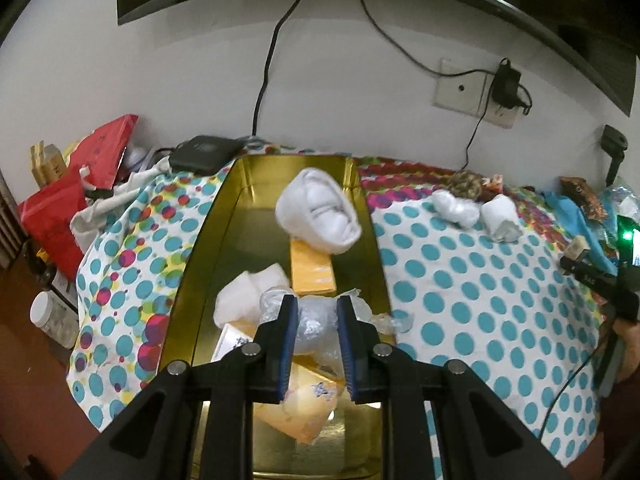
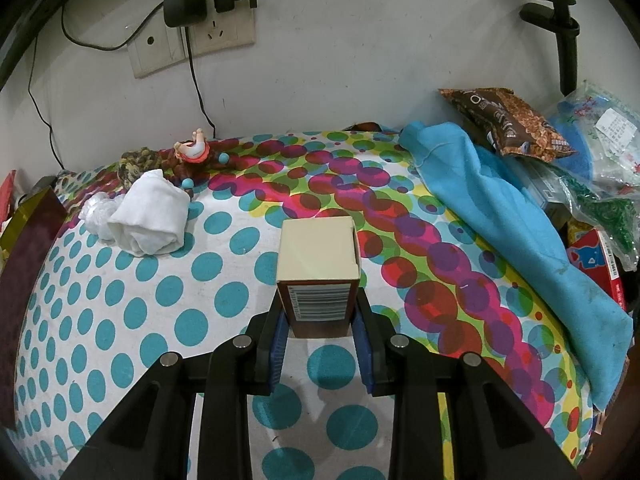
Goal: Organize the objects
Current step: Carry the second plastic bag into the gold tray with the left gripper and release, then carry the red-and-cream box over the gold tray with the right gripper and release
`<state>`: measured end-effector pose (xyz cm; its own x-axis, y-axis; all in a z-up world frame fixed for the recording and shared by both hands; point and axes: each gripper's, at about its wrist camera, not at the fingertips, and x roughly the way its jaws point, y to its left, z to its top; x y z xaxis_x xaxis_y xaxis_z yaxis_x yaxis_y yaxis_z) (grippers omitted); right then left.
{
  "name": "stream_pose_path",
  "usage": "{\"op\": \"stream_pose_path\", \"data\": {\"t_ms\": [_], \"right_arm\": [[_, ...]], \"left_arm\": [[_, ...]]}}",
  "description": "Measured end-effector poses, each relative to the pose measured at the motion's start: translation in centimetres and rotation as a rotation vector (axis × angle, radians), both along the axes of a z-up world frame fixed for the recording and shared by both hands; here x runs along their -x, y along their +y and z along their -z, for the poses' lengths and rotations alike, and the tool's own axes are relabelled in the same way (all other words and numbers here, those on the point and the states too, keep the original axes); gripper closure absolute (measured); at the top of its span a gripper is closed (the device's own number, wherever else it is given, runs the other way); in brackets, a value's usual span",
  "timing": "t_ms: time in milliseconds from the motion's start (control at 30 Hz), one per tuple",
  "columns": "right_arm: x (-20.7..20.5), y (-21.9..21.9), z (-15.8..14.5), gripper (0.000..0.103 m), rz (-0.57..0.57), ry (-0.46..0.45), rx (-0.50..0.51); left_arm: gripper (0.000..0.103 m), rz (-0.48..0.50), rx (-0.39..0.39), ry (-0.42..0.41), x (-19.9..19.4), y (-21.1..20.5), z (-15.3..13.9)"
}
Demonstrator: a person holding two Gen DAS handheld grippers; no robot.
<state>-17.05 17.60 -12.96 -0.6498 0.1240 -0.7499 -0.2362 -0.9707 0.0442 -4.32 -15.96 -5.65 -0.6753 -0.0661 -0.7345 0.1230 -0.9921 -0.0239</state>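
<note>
A gold tin box (image 1: 224, 216) lies open on the dotted cloth. A rolled white sock (image 1: 318, 212), blurred, is inside or in the air above it. The box also holds an orange card (image 1: 312, 274), a white wad (image 1: 244, 294), a crumpled clear plastic bag (image 1: 316, 320) and yellow packets (image 1: 300, 404). My left gripper (image 1: 317, 310) is open over the box, its fingers on either side of the plastic bag. My right gripper (image 2: 320, 316) is shut on a small brown and cream carton (image 2: 318, 268), held just above the cloth. A rolled white cloth (image 2: 150, 216) and a plastic wad (image 2: 96, 212) lie at the far left.
A doll figure (image 2: 192, 150) and a knitted ball (image 2: 134, 164) lie by the wall. A blue cloth (image 2: 500, 216), snack bag (image 2: 504, 120) and packets crowd the right. Red bags (image 1: 60, 208), a black device (image 1: 204, 152) and a jar (image 1: 52, 316) sit left of the box. The right gripper also shows in the left wrist view (image 1: 596, 276).
</note>
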Motion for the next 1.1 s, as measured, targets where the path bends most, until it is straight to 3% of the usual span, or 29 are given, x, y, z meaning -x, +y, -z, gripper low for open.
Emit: {"op": "stream_pose_path", "data": {"t_ms": [200, 433, 567, 1033, 1100], "right_arm": [[-0.1, 0.2, 0.1, 0.074, -0.003, -0.010, -0.013], [-0.4, 0.5, 0.0, 0.075, -0.010, -0.014, -0.030], [-0.1, -0.3, -0.1, 0.075, -0.009, -0.007, -0.038], [-2.8, 0.3, -0.3, 0.075, -0.071, 0.090, -0.075], [-3.3, 0.0, -0.4, 0.075, -0.098, 0.088, -0.033]], "left_arm": [[0.077, 0.001, -0.007, -0.029, 0.1, 0.0, 1.1], [0.051, -0.026, -0.036, 0.013, -0.4, -0.4, 0.7], [0.046, -0.038, -0.030, 0.024, -0.8, -0.1, 0.5], [0.044, -0.068, -0.048, 0.034, -2.2, -1.0, 0.1], [0.044, -0.078, -0.061, 0.039, -2.6, -1.7, -0.1]]}}
